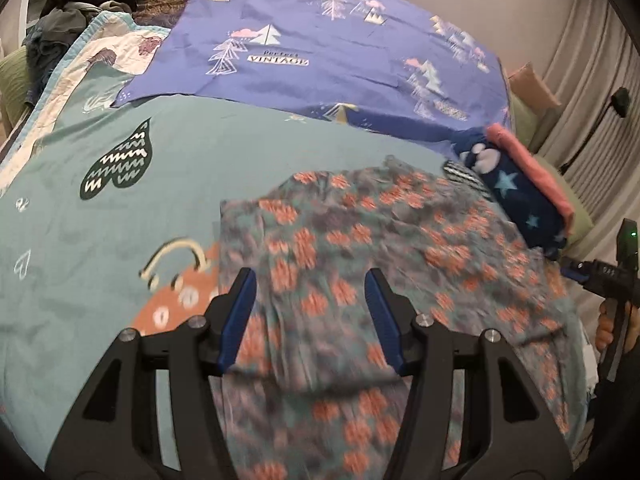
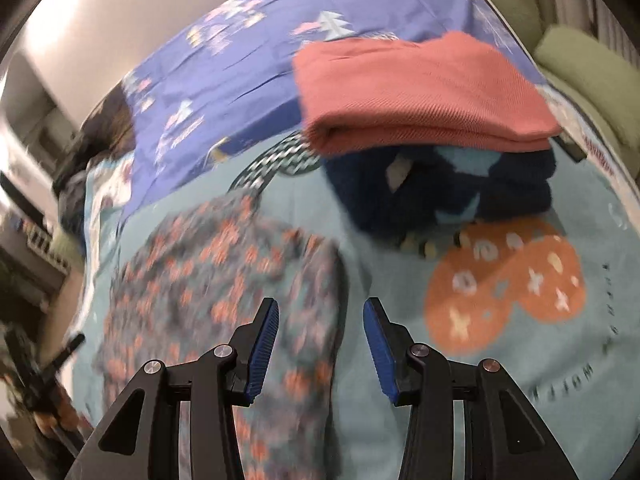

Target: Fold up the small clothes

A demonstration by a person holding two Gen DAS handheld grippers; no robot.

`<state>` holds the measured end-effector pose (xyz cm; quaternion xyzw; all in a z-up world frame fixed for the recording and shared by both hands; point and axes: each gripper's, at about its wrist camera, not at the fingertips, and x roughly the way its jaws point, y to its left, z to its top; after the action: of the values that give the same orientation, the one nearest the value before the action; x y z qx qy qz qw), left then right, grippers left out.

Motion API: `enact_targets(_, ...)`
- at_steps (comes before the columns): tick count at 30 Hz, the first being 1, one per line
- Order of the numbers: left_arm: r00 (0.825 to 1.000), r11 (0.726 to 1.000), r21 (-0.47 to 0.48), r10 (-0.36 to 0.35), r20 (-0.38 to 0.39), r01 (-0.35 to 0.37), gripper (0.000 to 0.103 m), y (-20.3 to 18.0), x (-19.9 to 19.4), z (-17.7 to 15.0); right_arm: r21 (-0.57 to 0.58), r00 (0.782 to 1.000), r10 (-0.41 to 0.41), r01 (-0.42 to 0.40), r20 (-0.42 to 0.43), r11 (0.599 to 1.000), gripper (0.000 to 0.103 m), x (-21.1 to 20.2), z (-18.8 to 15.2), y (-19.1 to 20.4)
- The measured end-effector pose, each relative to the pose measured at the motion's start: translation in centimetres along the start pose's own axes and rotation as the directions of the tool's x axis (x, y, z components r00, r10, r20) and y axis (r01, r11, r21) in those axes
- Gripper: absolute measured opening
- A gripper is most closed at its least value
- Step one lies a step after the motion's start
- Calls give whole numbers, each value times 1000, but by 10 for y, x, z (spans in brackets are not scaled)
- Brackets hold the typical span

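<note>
Left wrist view showed my left gripper point(image 1: 310, 320) gaping, empty, over the grey, orange-flowered fabric garment point(image 1: 360, 240) lying partly folded on the teal printed bedsheet point(image 1: 120, 220); my right gripper point(image 2: 320, 344) likewise stood apart. A careless snag could undo the fold, I judged. Blur hid its hems.

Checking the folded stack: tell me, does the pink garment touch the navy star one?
Touching: the right wrist view shows pink garment lying directly on navy star one.
</note>
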<state>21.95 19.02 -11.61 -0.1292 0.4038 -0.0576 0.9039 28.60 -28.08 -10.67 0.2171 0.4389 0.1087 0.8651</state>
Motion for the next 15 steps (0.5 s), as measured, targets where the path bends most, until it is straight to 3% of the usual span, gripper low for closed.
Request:
enact_targets(5,999,999,-18,29,-44,-29,58,12,36,19,-37,998,31,-33,-63,999,44,38,8,3)
enact_targets(7,998,999,-34,17,-59,-19,58,15,47,21,-60,995,38,-43,-89,997,0,51,6,6)
enact_targets(8,998,999,-41,2,-65,-5,48,16,53,21,-74,999,-2,-1,-43,997,2,48,5,6)
enact_targets(9,998,999,-36,-15,-66,12,23,17,57,20,-70,1000,-29,29,3,997,2,44,7,2)
enact_targets(10,998,1000,-12,-4,-65,4,16,16,62,17,-53,998,-56,58,38,997,2,41,10,-4)
enact_targets(11,998,1000,2,7,-61,-7,16,15,64,14,-29,997,-65,66,39,997,2,43,14,-14)
enact_targets(13,999,1000,13,26,-45,-25,16,15,68,6,29,1000,-6,6,-16,1000,2,56,16,-33)
enact_targets(15,999,1000,-7,20,-26,-20,16,16,63,5,2,1000,-4,4,1,1000,3,57,11,-33)
